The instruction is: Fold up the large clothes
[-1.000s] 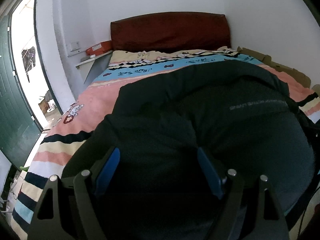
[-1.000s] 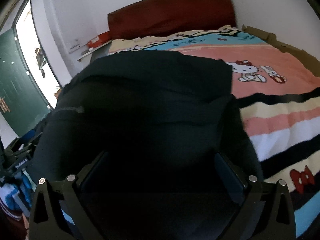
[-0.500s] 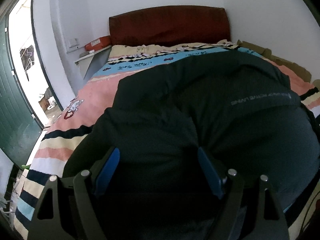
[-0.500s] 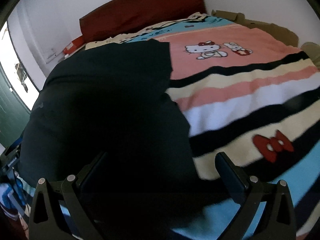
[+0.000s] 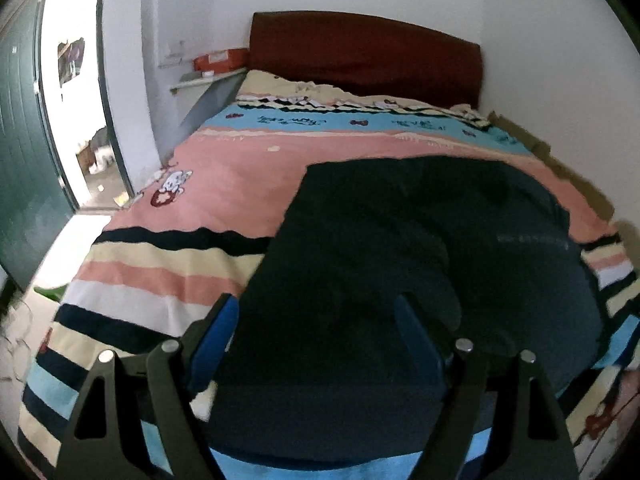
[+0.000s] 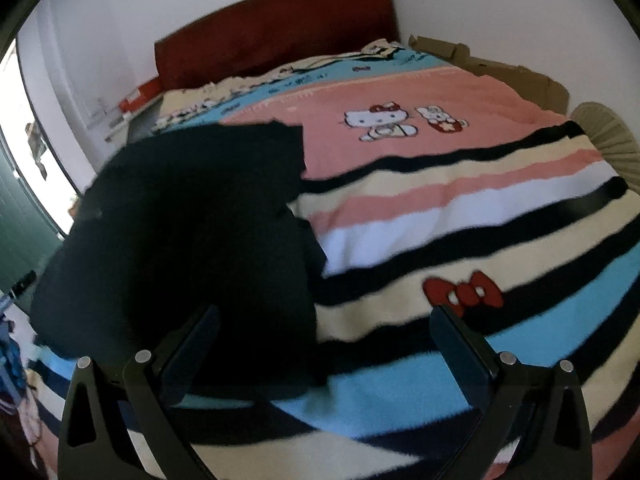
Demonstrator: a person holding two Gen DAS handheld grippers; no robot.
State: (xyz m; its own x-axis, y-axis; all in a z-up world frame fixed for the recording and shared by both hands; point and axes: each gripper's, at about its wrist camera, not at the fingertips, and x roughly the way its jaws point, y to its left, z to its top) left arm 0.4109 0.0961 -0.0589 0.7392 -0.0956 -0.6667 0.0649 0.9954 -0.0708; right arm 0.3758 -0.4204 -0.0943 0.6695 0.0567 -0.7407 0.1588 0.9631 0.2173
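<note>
Garment (image 5: pixel 400 264) now lying folded on the striped bed cover (image 5: pixel 168 280), a dark, thick bundle near the foot edge, well short of the red headboard (image 5: pixel 364 56); a second ago filling both views, rising close up in front of the fingers; now dropped flat, with much more bare cover showing on either side. Left gripper (image 5: pixel 316 328) pulled back and swung leftward of the garment, blue pads spread wide, nothing pinched between them, the near edge of the cloth merely lying beneath. Right gripper (image 6: pixel 326 340) likewise drawn off to the garment's right, fingers wide apart over blue and black stripes, gripping nothing; garment (image 6: pixel 192 232) seen at the left of that view, its right edge stacked in two or three layers. Cartoon cat print (image 6: pixel 380 122) beyond the garment, toward the headboard, uncovered. Probably a fold just completed and released; bundle looks compact, though the layers at the right edge sit slightly stepped; perhaps one more fold or a smoothing pass left, judging by its width. Pale lettering (image 5: pixel 532 239) on the garment's right half too blurred to read.
</note>
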